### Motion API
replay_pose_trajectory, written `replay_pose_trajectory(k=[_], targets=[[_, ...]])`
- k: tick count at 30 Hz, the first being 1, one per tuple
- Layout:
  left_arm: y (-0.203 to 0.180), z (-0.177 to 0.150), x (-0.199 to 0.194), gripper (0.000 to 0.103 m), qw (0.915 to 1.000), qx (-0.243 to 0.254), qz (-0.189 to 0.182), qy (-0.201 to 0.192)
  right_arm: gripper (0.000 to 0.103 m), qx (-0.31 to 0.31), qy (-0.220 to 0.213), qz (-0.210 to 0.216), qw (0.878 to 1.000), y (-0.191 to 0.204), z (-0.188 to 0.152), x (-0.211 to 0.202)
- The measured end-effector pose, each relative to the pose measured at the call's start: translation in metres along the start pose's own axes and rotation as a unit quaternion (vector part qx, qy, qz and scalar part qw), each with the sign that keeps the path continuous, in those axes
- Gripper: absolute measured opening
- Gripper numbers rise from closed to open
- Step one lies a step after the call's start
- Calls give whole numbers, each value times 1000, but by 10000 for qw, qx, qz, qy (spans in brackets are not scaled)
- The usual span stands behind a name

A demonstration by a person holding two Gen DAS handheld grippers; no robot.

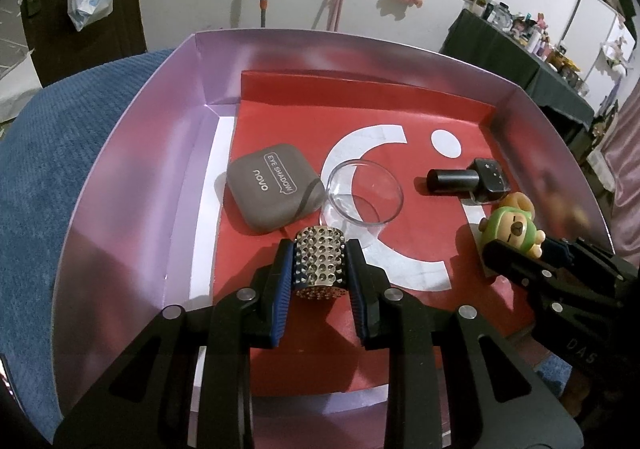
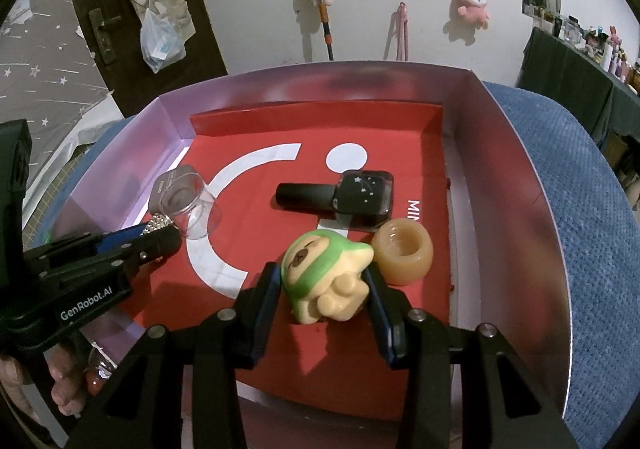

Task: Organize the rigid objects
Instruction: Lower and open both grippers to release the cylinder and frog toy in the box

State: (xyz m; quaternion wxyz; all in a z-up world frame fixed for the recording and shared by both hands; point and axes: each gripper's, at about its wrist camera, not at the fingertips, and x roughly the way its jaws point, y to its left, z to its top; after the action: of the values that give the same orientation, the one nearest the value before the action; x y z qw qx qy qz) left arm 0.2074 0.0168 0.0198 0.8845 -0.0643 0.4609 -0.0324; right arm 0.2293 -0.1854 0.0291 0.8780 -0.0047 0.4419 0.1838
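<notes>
Silver studded tube (image 1: pixel 319 261) sits squeezed in the left gripper (image 1: pixel 320 269) low in the box (image 1: pixel 120 153), the right gripper (image 2: pixel 324 289) hugs the bear toy (image 2: pixel 324 281) at four o'clock, and either could slip and roll.

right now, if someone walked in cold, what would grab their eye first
Probably the two grips over the red-lined box: the left hand-held gripper is shut on a studded silver cylinder, the right hand-held gripper on a green-hooded bear figure. Behind them a black nail polish bottle lies on its side.
</notes>
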Motion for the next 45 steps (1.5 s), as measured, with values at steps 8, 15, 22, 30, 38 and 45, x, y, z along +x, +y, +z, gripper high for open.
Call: replay_pose_trajectory(k=[8,15,22,30,38,45], targets=[[-2,-1,1,24,10000,72,64,-14,46,24,-6,11,10000,1,0,0],[-4,-2,1,24,9998,134,133,6,46,36,-7,18,10000,0,1,-1],[-2,-2,-1,24,9998,46,169,41,51,53,-82,47,9999,0,1,-6],[0,-4,-5,25,9997,5,263,16,59,61,-143,82,9998,2,0,-13],[-3,-7,-12,25,9996,86,253,-36,68,65,-315,147,9994,4,-1,-32],[-6,-10,-19,25,9997,132,198,-62,70,97,-462,193,9987,5,-2,-49]])
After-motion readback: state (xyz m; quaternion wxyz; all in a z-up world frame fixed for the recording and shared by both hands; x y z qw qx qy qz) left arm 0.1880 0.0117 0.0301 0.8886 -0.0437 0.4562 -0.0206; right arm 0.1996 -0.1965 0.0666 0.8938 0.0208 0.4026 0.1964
